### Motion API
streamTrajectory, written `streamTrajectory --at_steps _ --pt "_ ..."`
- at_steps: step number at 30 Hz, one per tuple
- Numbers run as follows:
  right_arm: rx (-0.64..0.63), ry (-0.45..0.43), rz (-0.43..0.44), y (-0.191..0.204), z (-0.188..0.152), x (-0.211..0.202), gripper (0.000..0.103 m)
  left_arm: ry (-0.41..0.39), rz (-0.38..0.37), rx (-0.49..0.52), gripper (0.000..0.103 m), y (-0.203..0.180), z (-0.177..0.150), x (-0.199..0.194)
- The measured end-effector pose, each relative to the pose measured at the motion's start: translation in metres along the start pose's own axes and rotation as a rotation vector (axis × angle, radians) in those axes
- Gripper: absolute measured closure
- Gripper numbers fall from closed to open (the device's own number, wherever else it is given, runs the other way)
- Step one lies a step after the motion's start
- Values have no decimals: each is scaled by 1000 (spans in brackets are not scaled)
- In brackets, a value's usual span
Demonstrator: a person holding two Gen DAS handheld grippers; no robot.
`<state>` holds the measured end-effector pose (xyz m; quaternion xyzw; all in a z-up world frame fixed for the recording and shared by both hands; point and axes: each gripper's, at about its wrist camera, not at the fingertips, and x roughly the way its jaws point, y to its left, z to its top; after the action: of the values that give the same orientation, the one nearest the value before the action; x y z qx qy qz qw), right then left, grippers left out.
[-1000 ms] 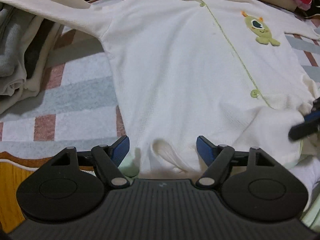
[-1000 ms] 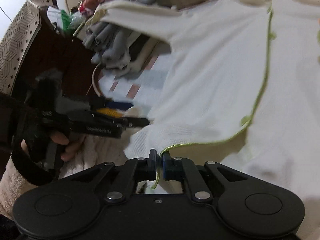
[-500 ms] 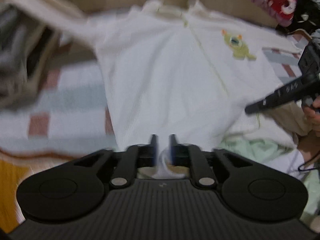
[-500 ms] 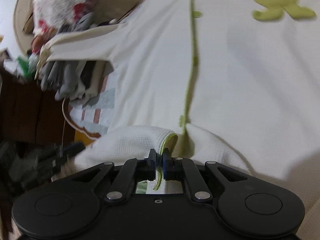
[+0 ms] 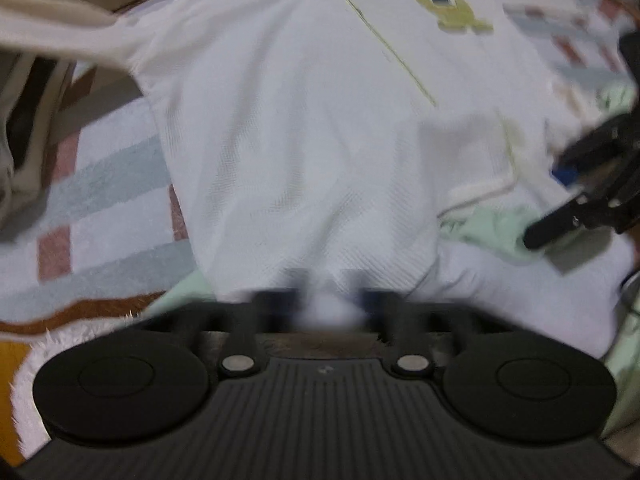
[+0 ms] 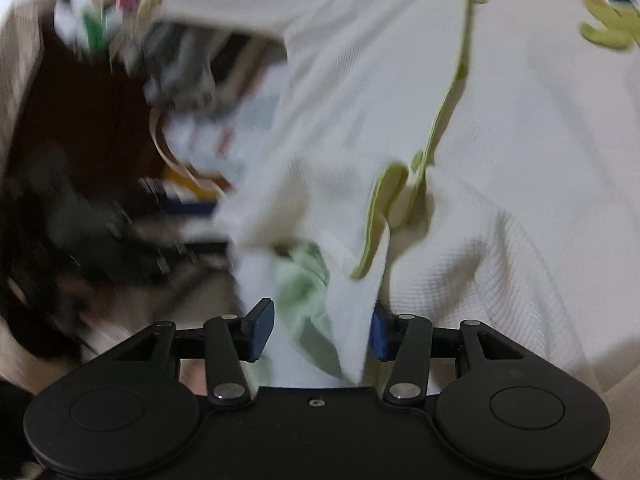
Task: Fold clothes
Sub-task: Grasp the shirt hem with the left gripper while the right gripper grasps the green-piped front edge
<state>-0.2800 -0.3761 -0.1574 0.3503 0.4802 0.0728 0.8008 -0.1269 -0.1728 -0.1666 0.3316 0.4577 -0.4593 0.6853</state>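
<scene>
A second ago the left gripper (image 5: 328,304) stood wide open over the bottom hem of the cream shirt (image 5: 304,128); it has since closed right up, and though its tips are smeared with blur, a bunched fold of that hem sits pinched between them. The right gripper (image 6: 320,330) has done the reverse: it was clamped on the green-trimmed edge (image 6: 376,216) of the shirt's front, and its jaws are now opening, the blue pads (image 6: 260,330) standing apart, with the cloth hanging loose in the gap, close by the right-hand pad and clear of the left one. The shirt lies spread front-up on a checked blanket (image 5: 100,200), collar far from both grippers, the green monster patch (image 5: 448,4) on its chest toward the upper right. Its near right corner has been turned up and back, so a pale green garment (image 6: 304,280) shows underneath, just ahead of the right gripper's fingers. In the left wrist view the right gripper is seen as a dark shape at the shirt's right edge. A heap of grey and cream clothes (image 5: 24,112) sits off to the left beneath the outstretched sleeve (image 5: 60,36).
</scene>
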Motion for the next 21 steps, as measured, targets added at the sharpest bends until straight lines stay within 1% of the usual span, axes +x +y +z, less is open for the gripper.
streamTrajectory --at_steps 2,3,5,6,7,9,10,12,13,14,16,17,18,20,21 --pt "-75 -16 -75 9 0 10 50 -22 38 48 100 -7 -1 -5" --pt "-90 -42 -81 10 0 12 50 -61 39 25 100 -2 0 -15" --pt "-101 -102 -70 10 1 13 57 -137 40 -24 100 9 2 -36" --pt "-107 -132 -64 10 2 13 80 -166 43 -51 100 15 2 -49" --pt "-113 -153 -46 10 1 11 98 -194 45 -79 100 22 2 -61" --pt "-124 -174 13 13 -1 0 98 -250 49 -131 101 34 2 -87" --pt "-131 -180 58 17 -3 -7 98 -266 43 -142 101 39 0 -100" --pt "-185 -155 135 30 -8 -25 98 -273 34 -160 101 47 -4 -123" --pt "-218 -125 148 35 -13 -29 98 -264 30 -160 100 49 -8 -130" --pt "-250 -84 142 38 -17 -30 98 -242 35 -161 100 51 -13 -132" --pt "-313 -1 129 43 -27 -30 98 -155 73 -139 100 49 -20 -118" --pt "-318 32 119 43 -30 -27 98 -118 89 -131 99 48 -23 -112" --pt "-292 50 106 40 -31 -18 95 -114 91 -136 99 46 -23 -106" --pt "-249 94 106 37 -31 -1 95 -104 94 -146 98 42 -22 -95" --pt "-240 113 117 37 -32 2 95 -106 92 -149 92 39 -21 -91"
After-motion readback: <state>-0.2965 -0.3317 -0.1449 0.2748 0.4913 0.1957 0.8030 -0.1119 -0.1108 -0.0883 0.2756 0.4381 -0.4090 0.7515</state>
